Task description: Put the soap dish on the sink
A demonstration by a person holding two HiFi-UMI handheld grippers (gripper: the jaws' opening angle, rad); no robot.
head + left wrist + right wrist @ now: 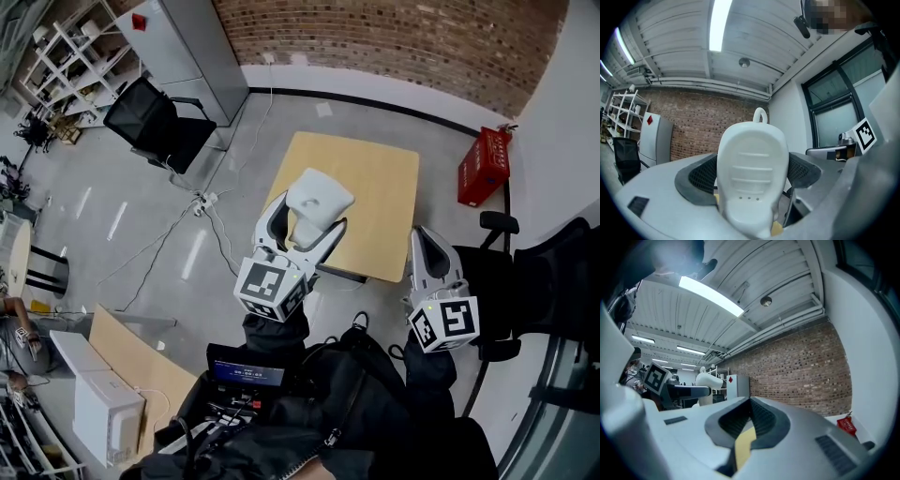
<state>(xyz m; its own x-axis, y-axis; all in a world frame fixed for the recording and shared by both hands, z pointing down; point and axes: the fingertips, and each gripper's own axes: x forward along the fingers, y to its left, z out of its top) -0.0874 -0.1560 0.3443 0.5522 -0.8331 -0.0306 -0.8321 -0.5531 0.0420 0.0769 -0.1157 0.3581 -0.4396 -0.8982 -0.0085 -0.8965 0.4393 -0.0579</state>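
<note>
Left gripper point(302, 223) is being clamped on the white soap dish point(321, 195) above the surface point(380, 183); right gripper point(427, 242) is being held closed, empty.

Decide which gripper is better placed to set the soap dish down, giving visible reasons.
Left: the left gripper grips the soap dish; the right gripper holds nothing, jaws together.
</note>
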